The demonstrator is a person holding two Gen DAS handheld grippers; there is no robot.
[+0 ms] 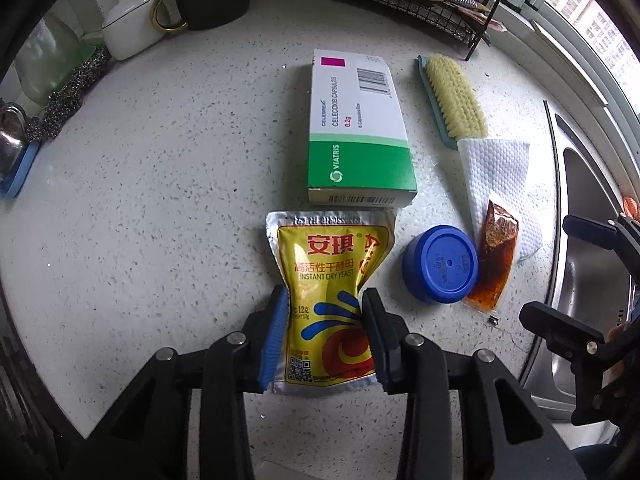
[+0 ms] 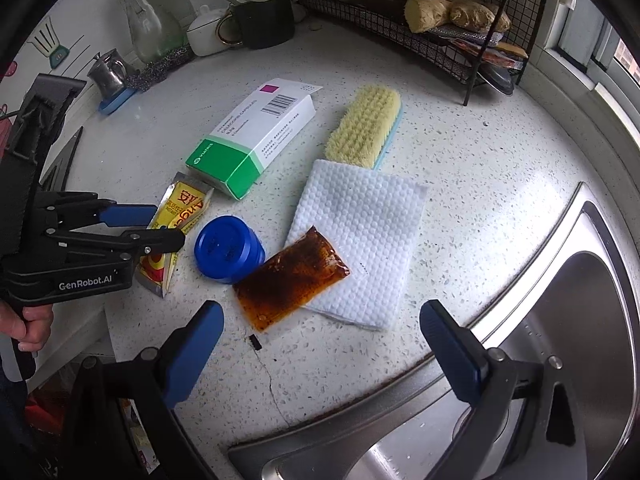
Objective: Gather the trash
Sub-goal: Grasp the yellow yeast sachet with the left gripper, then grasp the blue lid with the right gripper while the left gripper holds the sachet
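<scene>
left gripper (image 1: 325, 334): clamped on yeast packet (image 1: 332, 300), mid-counter (image 1: 160, 200) toward its front edge | right gripper (image 2: 320, 340): jaws apart, empty, by sink (image 2: 560, 360) | risk: slick, buckled foil may slip on lifting; nearby cap (image 1: 442, 264) could get nudged | hidden: packet's lower end behind pads; no bin in view

Your left wrist camera looks steeply down along its tongs (image 1: 325, 336), close above the yeast packet (image 1: 330, 292) on the tabletop (image 1: 160, 200). Your right wrist camera sits higher and nearer the sink (image 2: 560, 320), also facing down. Both views share the box (image 1: 356, 128), cap (image 1: 440, 264), brush (image 1: 454, 98) and napkin (image 1: 496, 176).
</scene>
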